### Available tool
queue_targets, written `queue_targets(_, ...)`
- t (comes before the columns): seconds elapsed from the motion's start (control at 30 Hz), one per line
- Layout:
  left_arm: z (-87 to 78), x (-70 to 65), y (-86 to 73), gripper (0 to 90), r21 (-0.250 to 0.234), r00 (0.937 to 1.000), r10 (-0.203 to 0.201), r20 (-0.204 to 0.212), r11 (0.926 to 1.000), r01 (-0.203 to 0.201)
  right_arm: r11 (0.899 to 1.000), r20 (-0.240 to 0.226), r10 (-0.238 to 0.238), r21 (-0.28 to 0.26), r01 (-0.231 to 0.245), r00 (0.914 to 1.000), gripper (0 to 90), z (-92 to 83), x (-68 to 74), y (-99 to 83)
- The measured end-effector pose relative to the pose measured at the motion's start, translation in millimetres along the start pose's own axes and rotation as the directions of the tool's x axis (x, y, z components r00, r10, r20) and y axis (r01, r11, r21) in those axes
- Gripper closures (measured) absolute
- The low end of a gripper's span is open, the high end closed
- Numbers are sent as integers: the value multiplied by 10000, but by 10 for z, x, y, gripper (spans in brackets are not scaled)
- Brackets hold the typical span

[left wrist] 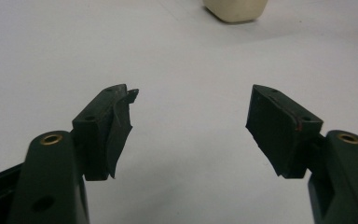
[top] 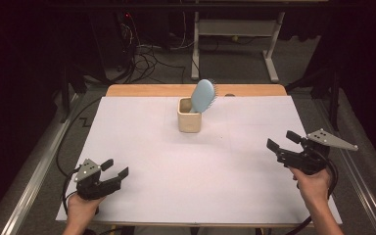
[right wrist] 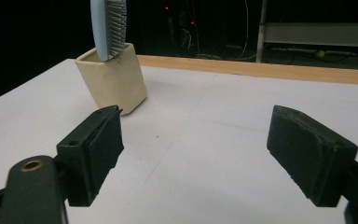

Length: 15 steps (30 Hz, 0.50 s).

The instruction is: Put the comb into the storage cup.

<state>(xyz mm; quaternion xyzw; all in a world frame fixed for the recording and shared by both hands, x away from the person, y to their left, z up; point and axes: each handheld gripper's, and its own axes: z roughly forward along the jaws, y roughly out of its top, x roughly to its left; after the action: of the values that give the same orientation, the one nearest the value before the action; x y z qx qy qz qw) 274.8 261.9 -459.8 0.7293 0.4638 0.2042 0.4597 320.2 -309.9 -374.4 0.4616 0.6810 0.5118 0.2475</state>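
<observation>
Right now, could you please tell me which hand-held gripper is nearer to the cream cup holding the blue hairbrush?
Neither clearly; both sit well back. The left hand-held gripper rests near the table's front left, the right hand-held gripper near its right edge, both open and apart from the cream cup with the blue hairbrush.

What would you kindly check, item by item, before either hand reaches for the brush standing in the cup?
1. Left tongs open with nothing between them: ok.
2. Right tongs open with nothing between them: ok.
3. Brush in the cup, head sticking out and leaning toward the right: ok.
4. Cup upright on the white sheet: ok.
5. Sheet bare between both tongs and the cup: ok.
6. How deep the brush handle sits inside the cup: cannot tell.
</observation>
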Motion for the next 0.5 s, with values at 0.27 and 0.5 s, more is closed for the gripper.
queue_targets(0.27,1,0,0,310,1,10000,4,-4,10000,-4,9999,39,54,-89,-54,10000,189,-52,-16,-49)
queue_targets(0.5,0,-1,1,310,-2,10000,-1,-2,10000,1,9998,102,175,-78,-174,9998,189,-92,-12,-87)
